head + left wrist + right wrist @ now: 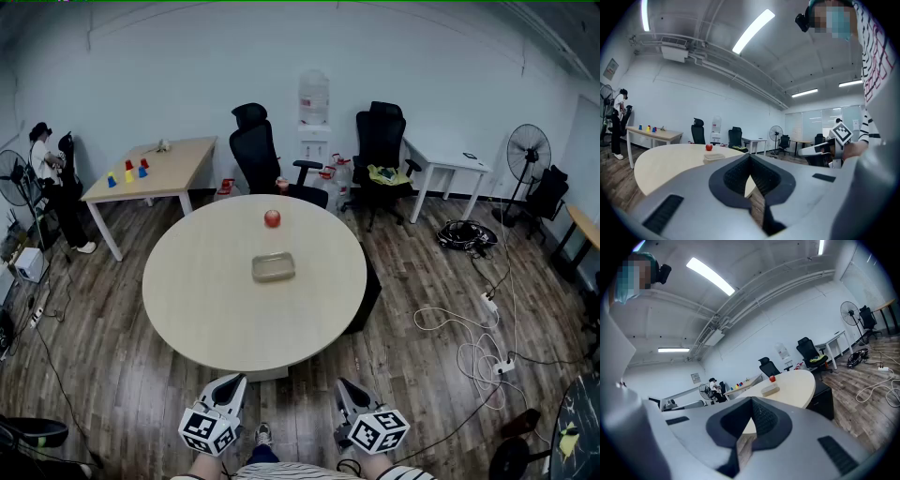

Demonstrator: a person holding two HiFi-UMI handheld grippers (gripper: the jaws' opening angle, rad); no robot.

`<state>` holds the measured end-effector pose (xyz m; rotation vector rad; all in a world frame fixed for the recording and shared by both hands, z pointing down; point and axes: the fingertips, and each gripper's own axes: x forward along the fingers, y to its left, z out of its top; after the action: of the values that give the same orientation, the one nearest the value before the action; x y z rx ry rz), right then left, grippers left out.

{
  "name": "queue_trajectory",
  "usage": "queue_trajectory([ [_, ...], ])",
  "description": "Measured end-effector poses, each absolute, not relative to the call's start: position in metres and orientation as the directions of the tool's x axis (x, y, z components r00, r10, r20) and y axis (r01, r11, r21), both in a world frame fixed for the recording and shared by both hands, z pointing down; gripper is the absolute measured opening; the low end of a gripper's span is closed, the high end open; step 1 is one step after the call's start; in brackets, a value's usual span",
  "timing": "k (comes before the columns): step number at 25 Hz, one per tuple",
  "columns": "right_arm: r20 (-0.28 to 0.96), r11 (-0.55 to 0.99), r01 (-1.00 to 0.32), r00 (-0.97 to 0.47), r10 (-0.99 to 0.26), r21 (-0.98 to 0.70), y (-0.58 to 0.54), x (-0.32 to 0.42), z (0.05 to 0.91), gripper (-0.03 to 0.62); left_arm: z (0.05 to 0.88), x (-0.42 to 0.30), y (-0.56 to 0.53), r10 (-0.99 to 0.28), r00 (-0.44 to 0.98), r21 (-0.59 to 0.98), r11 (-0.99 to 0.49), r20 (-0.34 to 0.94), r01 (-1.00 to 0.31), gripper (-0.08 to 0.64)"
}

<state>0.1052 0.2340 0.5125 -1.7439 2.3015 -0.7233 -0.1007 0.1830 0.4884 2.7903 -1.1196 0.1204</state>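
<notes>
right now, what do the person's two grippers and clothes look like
Both the left gripper and right gripper are light grey, with tapered jaws and black ribbed pads. Each carries a white cube with black square markers. The top is white with dark stripes.

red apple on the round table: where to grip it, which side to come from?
Grip the apple across its widest middle, coming down from above. It is round and stands free on the table; the shallow container lies apart on its near side, so a low approach from the front would likely have to clear that.
</notes>
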Motion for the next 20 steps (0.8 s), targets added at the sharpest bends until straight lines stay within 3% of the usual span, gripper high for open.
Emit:
queue_trajectory([
  [17, 0.123, 0.181, -0.868, -0.265, -0.956, -0.463, 0.121, 0.09, 0.51, 0.039, 0.503, -0.107, 0.069, -0.63, 0.764, 0.14, -0.751, 0.14, -0.645, 0.036],
  [18, 0.127, 0.17, -0.868, -0.256, -0.958, -0.467, 0.112, 0.088, 0.51, 0.069, 0.503, -0.108, 0.059, -0.621, 0.771, 0.144, -0.757, 0.141, -0.637, 0.054],
  [19, 0.131, 0.158, -0.869, -0.246, -0.96, -0.469, 0.103, 0.086, 0.511, 0.162, 0.503, -0.109, 0.049, -0.612, 0.778, 0.149, -0.763, 0.143, -0.628, 0.087],
  [20, 0.136, 0.148, -0.871, -0.236, -0.962, -0.468, 0.094, 0.084, 0.511, 0.208, 0.504, -0.111, 0.039, -0.605, 0.783, 0.151, -0.769, 0.147, -0.622, 0.119],
])
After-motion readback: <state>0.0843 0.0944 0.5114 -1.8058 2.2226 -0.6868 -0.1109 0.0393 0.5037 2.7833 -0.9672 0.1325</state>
